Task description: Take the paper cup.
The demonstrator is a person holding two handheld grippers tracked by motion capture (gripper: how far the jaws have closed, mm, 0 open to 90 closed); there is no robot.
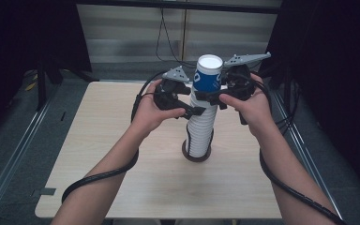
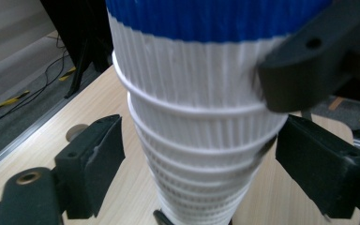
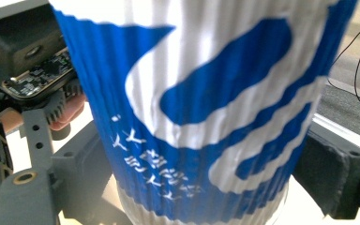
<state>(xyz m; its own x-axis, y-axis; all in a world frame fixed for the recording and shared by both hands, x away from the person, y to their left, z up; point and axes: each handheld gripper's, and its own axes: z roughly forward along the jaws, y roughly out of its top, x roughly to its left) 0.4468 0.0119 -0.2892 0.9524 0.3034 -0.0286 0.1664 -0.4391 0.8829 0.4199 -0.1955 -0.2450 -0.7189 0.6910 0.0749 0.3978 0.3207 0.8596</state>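
Observation:
A tall stack of white ribbed paper cups (image 1: 200,131) stands on a dark round base (image 1: 197,158) at the middle of the table. Its top cup (image 1: 208,75) is blue and white. My right gripper (image 1: 213,97) reaches in from the right, and in the right gripper view its jaws (image 3: 206,164) lie against both sides of the top cup (image 3: 215,103). My left gripper (image 1: 196,111) sits lower on the stack. In the left gripper view its jaws (image 2: 197,140) straddle the white cups (image 2: 192,93), with a thin gap at the left pad (image 2: 98,154).
The light wooden table (image 1: 122,140) has bare room on all sides of the stack. Black cables (image 1: 98,177) trail from both grippers along the forearms. Dark stands and floor cables lie beyond the far edge.

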